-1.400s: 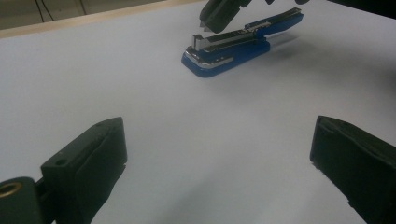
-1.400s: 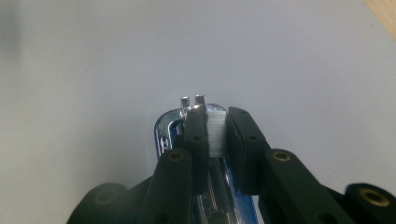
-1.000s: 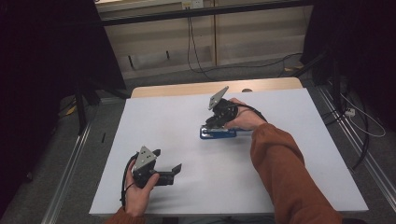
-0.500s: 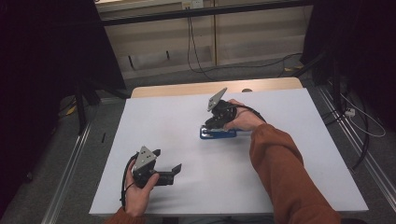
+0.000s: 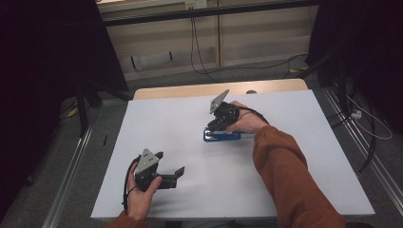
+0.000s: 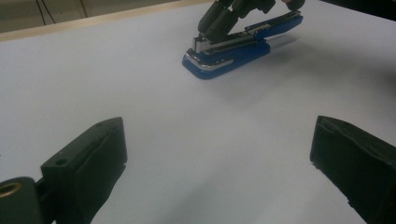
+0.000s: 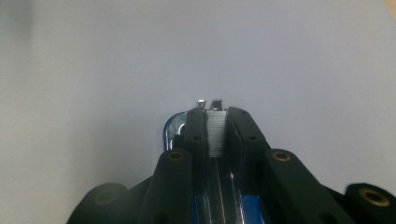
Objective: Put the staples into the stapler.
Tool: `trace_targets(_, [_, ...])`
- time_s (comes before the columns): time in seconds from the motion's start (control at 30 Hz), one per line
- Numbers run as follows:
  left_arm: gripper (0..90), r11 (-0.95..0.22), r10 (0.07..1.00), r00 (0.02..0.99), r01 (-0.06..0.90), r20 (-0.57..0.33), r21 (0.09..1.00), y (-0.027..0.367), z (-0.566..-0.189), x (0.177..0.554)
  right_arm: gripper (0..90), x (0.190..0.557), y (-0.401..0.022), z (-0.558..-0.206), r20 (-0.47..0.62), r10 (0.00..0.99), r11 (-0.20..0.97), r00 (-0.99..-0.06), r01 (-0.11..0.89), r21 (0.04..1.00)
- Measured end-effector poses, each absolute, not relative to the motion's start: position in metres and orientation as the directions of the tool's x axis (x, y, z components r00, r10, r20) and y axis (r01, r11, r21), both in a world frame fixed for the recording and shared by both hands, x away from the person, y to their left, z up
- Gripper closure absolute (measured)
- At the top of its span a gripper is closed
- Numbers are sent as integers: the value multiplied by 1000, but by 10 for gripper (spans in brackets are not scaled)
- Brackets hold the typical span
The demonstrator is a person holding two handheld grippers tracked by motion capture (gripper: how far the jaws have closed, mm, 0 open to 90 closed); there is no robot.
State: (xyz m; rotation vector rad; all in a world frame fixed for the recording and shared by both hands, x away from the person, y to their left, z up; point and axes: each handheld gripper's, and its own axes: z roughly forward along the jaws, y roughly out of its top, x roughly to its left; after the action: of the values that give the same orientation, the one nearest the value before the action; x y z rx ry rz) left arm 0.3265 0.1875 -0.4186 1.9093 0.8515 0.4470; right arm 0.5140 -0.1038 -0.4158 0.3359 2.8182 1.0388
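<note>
A blue stapler (image 5: 222, 136) lies near the middle of the white table (image 5: 294, 118), its top arm lifted off the chrome magazine (image 6: 219, 44). My right gripper (image 5: 212, 126) reaches down onto the stapler's front end. Its jaws are shut on a thin silvery staple strip (image 7: 215, 133) over the magazine channel, and the stapler's blue base (image 7: 171, 127) peeks out beside them. From the left gripper view, the right gripper (image 6: 211, 27) presses at the stapler (image 6: 224, 58) nose. My left gripper (image 5: 169, 162) rests near the front left of the table, open with nothing between its jaws (image 6: 219, 154).
A wooden strip (image 5: 190, 90) borders the table's far edge. Metal rails (image 5: 71, 161) run along both sides of the table, and cables (image 5: 199, 57) trail on the floor behind it. Bare white surface lies between the two grippers.
</note>
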Motion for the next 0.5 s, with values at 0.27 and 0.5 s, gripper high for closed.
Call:
trace_targets(0.27, [40, -295, 723, 690, 373, -50, 879, 187, -419, 326, 789, 514, -100, -416, -34, 259, 737, -965, 175, 653])
trace_targets(0.5, [40, -295, 724, 688, 374, -50, 879, 187, -419, 327, 735, 514, -101, -416, -36, 271, 735, -962, 183, 653])
